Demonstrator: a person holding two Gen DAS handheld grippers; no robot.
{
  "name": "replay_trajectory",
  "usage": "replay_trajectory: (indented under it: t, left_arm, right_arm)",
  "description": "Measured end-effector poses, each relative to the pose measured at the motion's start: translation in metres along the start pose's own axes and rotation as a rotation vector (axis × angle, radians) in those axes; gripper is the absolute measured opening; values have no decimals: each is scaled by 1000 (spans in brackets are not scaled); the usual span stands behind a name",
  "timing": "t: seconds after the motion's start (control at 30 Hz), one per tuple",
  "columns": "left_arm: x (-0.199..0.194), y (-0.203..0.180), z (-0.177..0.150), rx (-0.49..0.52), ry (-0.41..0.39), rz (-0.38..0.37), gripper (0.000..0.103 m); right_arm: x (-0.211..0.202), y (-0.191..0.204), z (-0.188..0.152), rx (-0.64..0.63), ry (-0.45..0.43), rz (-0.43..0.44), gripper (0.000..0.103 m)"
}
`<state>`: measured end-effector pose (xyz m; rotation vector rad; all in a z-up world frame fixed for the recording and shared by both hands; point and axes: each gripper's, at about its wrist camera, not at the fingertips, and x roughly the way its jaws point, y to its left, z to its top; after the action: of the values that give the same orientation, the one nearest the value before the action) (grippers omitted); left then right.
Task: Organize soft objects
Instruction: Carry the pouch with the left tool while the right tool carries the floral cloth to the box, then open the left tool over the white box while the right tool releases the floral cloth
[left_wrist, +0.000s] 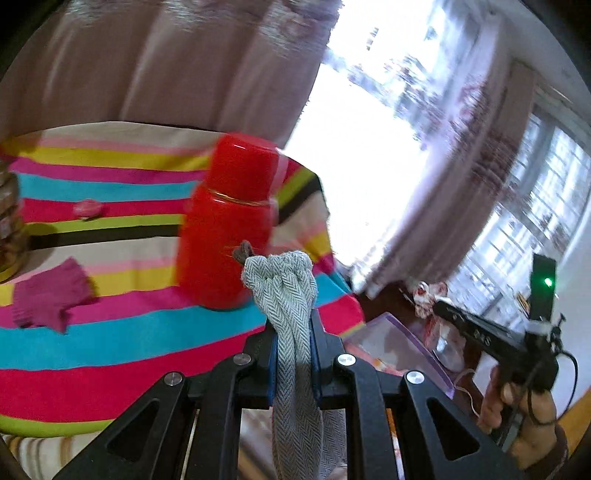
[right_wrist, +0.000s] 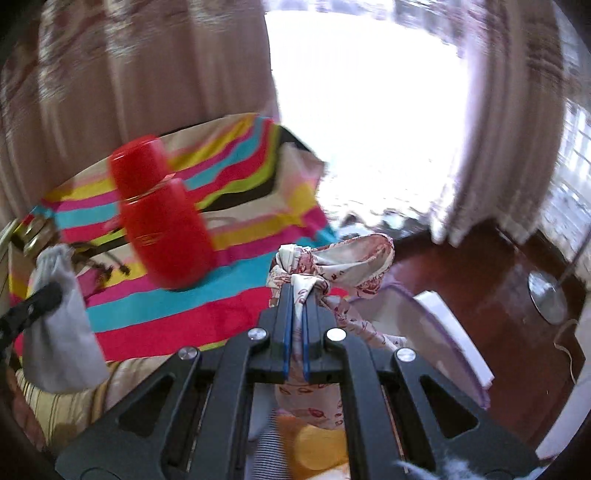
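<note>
My left gripper (left_wrist: 293, 325) is shut on a grey herringbone cloth (left_wrist: 286, 291) that sticks up past its fingertips and hangs down below, in front of the striped table. It also shows at the left of the right wrist view (right_wrist: 59, 332). My right gripper (right_wrist: 295, 299) is shut on a white cloth with red print (right_wrist: 332, 266), bunched at the fingertips. That cloth (left_wrist: 430, 291) and the right gripper (left_wrist: 437, 308) show at the right of the left wrist view. A magenta cloth (left_wrist: 48, 295) lies on the striped tablecloth (left_wrist: 110, 332).
A red flask (left_wrist: 229, 221) stands on the table near its right edge, also in the right wrist view (right_wrist: 159, 218). A clear box with purple rim (right_wrist: 443, 332) sits below the table's right side on the dark wooden floor (right_wrist: 480, 266). Curtains and a bright window are behind.
</note>
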<state>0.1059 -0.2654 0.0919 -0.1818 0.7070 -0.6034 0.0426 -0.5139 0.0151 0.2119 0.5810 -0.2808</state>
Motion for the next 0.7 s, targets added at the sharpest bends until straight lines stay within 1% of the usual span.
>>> replay_trajectory:
  t: [0.2,0.37,0.47,0.57,0.63,0.67,0.7]
  left_arm:
    - [21,-36,-5,73,51,-59,14]
    - [40,-59,-4,124,97,-102,15]
    - [49,-68,-7,143,121,-133,15]
    - [61,-78,-10,162,167,-163,23]
    - [66,-81,-11,164,185,-164,49]
    - [69,-80,-12,158,193,-167,54]
    - [71,-80,-12,155,195,-168,57]
  right_arm:
    - [9,-31,4,33,-6,-72,6]
    - [20,-42,7,48,2,-112,6]
    - [26,-47,6,57,16,-120,6]
    - [32,-50,6,54,31,-140,10]
    - [33,-52,4,58,37,-141,16]
    - [33,-52,3,59,39,-140,25]
    - [32,-52,3,60,34,-139,37]
